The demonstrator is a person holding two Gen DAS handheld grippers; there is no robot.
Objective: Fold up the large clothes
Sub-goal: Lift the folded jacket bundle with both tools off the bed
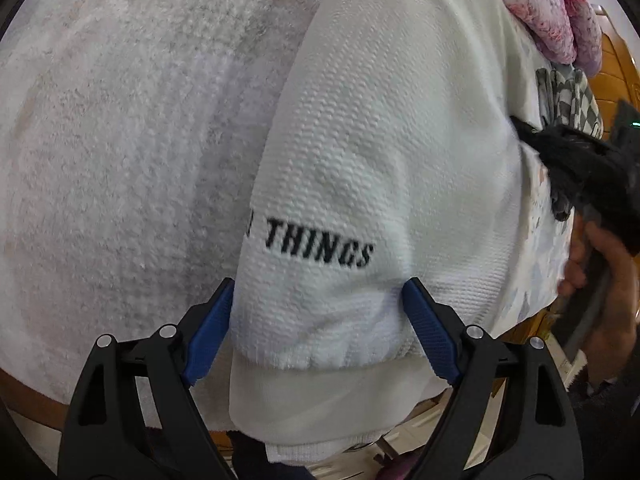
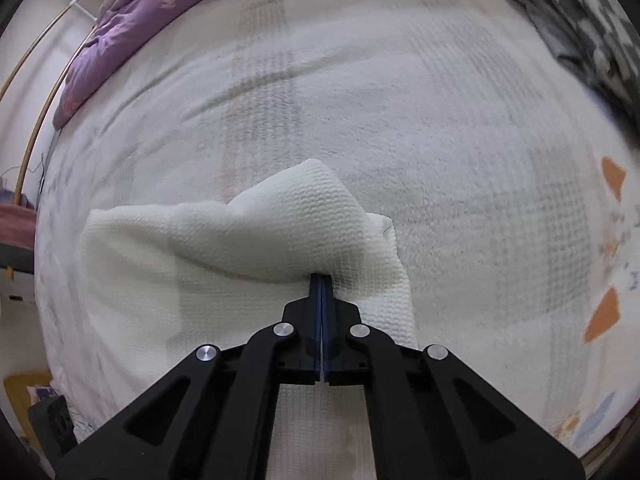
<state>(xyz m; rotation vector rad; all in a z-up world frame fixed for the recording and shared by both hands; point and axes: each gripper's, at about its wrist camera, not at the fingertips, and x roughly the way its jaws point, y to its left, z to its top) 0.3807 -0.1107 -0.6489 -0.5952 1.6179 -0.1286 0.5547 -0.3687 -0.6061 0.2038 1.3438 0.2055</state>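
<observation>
A white waffle-knit garment with black lettering "THINGS" lies on a fluffy white blanket. My left gripper is open, its blue pads on either side of the garment's folded edge. In the right wrist view my right gripper is shut on a fold of the same white garment and holds it raised above the blanket. The right gripper also shows in the left wrist view at the right edge, held by a hand.
A pink fluffy cloth and a grey checked cloth lie at the far right. In the right wrist view a purple quilt lies at the top left and the checked cloth at the top right.
</observation>
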